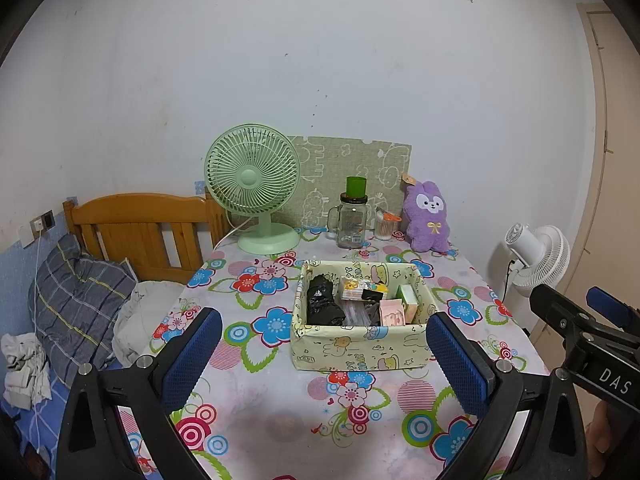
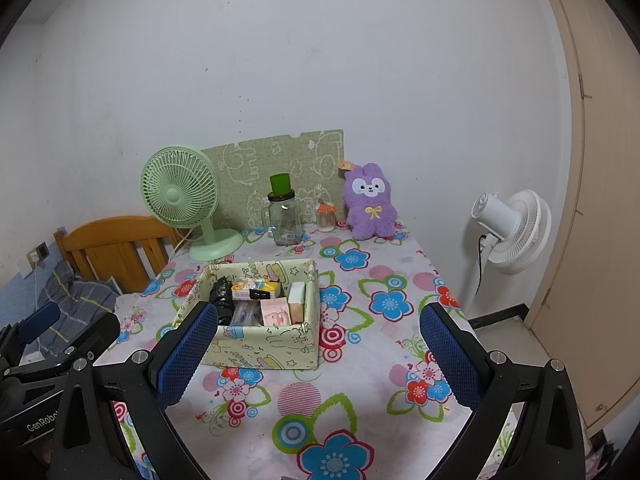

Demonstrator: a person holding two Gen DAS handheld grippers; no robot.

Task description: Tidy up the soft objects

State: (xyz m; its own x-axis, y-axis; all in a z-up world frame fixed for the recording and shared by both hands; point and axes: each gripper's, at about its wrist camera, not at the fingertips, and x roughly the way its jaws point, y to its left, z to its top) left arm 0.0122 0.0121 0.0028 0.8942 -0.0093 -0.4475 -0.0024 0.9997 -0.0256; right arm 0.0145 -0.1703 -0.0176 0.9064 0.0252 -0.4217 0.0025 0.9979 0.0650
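Two grippers hover over the floral table (image 1: 256,392), empty: the left gripper (image 1: 324,354) and right gripper (image 2: 318,350) both have fingers spread wide. Centre frame sits the fabric box (image 1: 360,346) of small items; the purple plush (image 1: 427,216) leans against the wall, right of centre.

Your left gripper (image 1: 324,360) has its jaws spread wide, blue pads (image 1: 192,356) facing each other with nothing between them. Your right gripper (image 2: 320,360) is likewise wide apart and empty. Both are held level, side by side, above the near part of the surface, pointing forward.
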